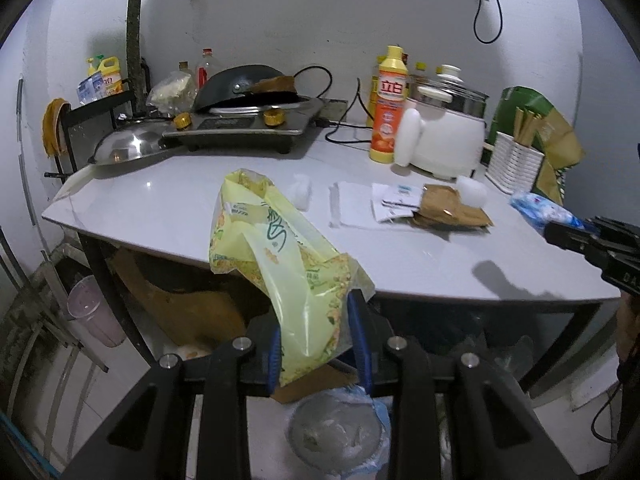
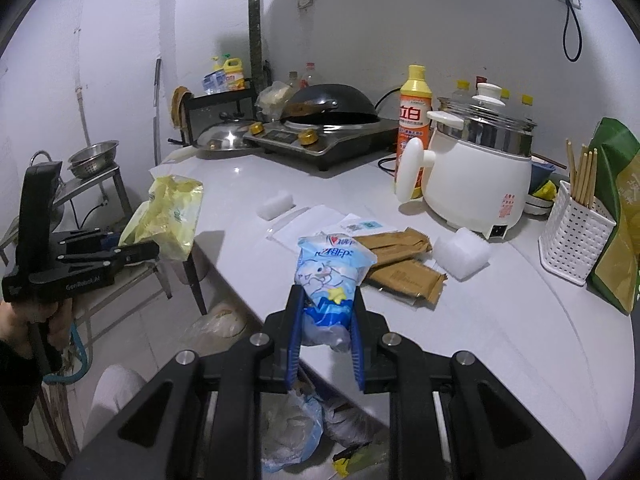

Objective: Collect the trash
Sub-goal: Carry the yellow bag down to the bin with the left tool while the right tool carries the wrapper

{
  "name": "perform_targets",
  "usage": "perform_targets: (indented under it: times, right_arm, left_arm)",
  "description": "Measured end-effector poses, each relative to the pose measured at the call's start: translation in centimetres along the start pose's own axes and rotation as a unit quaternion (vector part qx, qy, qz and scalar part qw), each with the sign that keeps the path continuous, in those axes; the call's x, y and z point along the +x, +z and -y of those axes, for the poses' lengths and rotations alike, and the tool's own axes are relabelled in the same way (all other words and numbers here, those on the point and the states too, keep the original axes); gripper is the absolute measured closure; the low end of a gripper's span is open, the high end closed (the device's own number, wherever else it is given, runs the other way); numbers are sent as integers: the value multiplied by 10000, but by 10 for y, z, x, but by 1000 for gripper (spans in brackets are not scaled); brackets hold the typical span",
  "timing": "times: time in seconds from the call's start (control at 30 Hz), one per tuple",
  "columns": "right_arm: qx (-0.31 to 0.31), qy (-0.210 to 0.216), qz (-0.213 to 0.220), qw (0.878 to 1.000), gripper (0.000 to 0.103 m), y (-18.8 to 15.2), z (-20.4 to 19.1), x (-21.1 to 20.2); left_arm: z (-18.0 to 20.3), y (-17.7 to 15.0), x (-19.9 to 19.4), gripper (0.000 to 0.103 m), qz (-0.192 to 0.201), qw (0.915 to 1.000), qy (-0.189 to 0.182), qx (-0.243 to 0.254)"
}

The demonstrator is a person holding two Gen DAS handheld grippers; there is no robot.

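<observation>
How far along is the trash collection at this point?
Done: the bin below already holds crumpled plastic. In hand: the left gripper is shut on the yellow bag, the right gripper on the blue wrapper. Left on the table: brown wrappers, papers and foam blocks.

I'm looking into a small home kitchen. On the pale counter [image 2: 500, 360] I see a hotplate [image 2: 320, 138] with a black wok [image 2: 332, 102] tipped on it, a white electric pot [image 2: 476, 168], a bottle of dish soap [image 2: 414, 120] and a holder of chopsticks [image 2: 576, 236]. A steel colander [image 2: 94, 158] rests on a stand at the left, and cords hang from sockets on the bare white wall [image 1: 360, 8].
</observation>
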State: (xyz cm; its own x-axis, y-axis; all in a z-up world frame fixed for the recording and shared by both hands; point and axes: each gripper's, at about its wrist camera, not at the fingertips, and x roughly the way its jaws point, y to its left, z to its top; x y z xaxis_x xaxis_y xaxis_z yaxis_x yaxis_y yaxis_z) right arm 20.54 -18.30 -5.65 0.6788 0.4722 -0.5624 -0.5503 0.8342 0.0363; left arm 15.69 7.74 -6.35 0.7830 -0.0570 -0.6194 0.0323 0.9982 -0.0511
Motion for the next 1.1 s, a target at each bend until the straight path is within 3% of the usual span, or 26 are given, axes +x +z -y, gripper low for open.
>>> perform_targets:
  times: [0.27, 0.63, 1.1]
  right_arm:
    - [-148, 186, -208, 9995, 84, -27, -19, -3]
    - [-273, 580, -816, 9946, 84, -83, -53, 28]
    - [-46, 695, -1857, 9801, 84, -152, -43, 106]
  left_arm:
    - [14, -42, 5, 74, -284, 9994, -168, -64]
    - [20, -114, 44, 74, -1060, 9931, -405, -289]
    - [21, -186, 137, 74, -2180, 9717, -702, -585]
